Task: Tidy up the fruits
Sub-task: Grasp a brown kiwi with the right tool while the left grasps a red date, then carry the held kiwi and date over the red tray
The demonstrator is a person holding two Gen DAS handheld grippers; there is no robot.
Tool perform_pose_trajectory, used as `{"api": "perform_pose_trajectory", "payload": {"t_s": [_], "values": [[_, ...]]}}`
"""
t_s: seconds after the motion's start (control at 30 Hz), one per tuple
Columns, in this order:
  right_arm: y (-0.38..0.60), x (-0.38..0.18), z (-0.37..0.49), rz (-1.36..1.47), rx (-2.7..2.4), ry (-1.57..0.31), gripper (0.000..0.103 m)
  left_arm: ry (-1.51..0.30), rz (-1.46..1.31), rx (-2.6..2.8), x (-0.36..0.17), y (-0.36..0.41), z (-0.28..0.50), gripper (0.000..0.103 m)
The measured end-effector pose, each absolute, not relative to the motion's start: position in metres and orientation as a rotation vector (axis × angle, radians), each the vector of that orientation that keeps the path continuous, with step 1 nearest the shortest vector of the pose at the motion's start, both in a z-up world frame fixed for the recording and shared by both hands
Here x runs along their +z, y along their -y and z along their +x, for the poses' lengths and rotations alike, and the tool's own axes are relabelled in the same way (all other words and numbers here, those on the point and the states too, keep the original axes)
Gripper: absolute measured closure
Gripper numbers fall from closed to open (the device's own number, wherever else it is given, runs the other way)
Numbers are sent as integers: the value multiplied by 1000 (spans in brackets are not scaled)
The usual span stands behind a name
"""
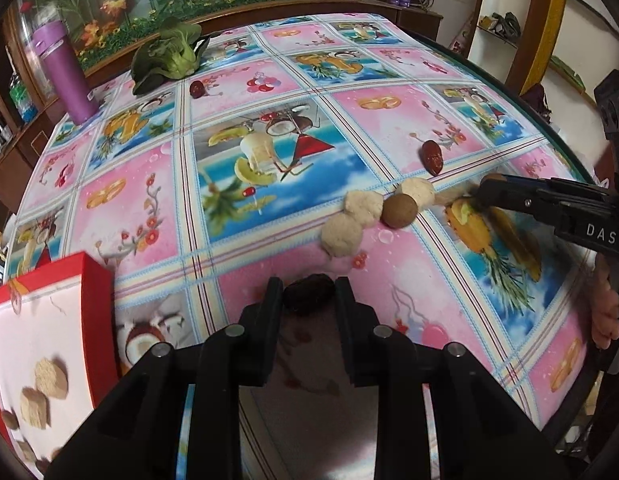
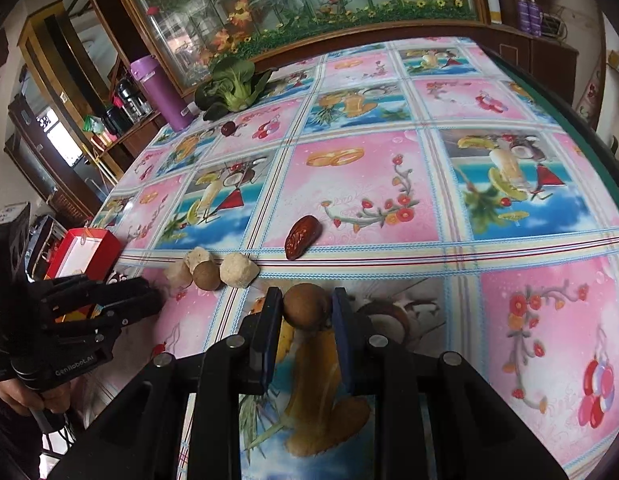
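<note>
You are partway through: several pale and brown fruits are already lying in the red box (image 1: 97, 292) at the near left. Your left gripper (image 1: 308, 298) is pinching a dark wrinkled date (image 1: 308, 299); your right gripper (image 2: 305, 310) is pinching a round brown longan (image 2: 307, 306). A cluster of pale peeled fruits (image 2: 237, 270), another longan (image 2: 206, 277) and two red dates (image 2: 302, 236) are still waiting on the tablecloth (image 2: 529, 320).

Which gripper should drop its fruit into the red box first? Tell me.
Left. The left gripper, shut on a dark date, sits right beside the red box. The right gripper holds a brown round fruit farther from the box.
</note>
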State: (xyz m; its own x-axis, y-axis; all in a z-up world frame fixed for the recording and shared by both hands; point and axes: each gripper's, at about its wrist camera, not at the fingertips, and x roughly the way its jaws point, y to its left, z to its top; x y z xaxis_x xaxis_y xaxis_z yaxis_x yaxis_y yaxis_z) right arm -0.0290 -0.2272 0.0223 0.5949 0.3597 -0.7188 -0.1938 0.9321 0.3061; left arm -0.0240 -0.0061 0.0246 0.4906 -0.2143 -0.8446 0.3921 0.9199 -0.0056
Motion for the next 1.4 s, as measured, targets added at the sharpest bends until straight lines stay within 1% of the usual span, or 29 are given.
{"api": "perform_pose_trajectory", "payload": {"t_s": [0.2,0.33,0.6,0.73,0.93,1.13,1.27,1.4], "values": [[220,31,-49,215,367,-875,79,-952,129,-361,40,-12,-55,75],[192,43,-57,192,425,-859,79,-894,75,-325,60,-35,-82,75],[100,65,-72,99,625,-827,79,-788,13,-105,90,-118,-128,75],[53,77,-76,68,711,-794,79,-765,-36,4,94,-162,-144,75],[-5,90,-71,63,801,-775,79,-728,-71,128,95,-199,-157,75],[-45,86,-71,54,838,-794,79,-700,-81,203,95,-222,-163,75],[-57,73,-71,8,780,-789,79,-723,-90,206,86,-227,-163,75],[-60,51,-63,10,746,-847,79,-760,-77,181,74,-219,-158,75]]}}
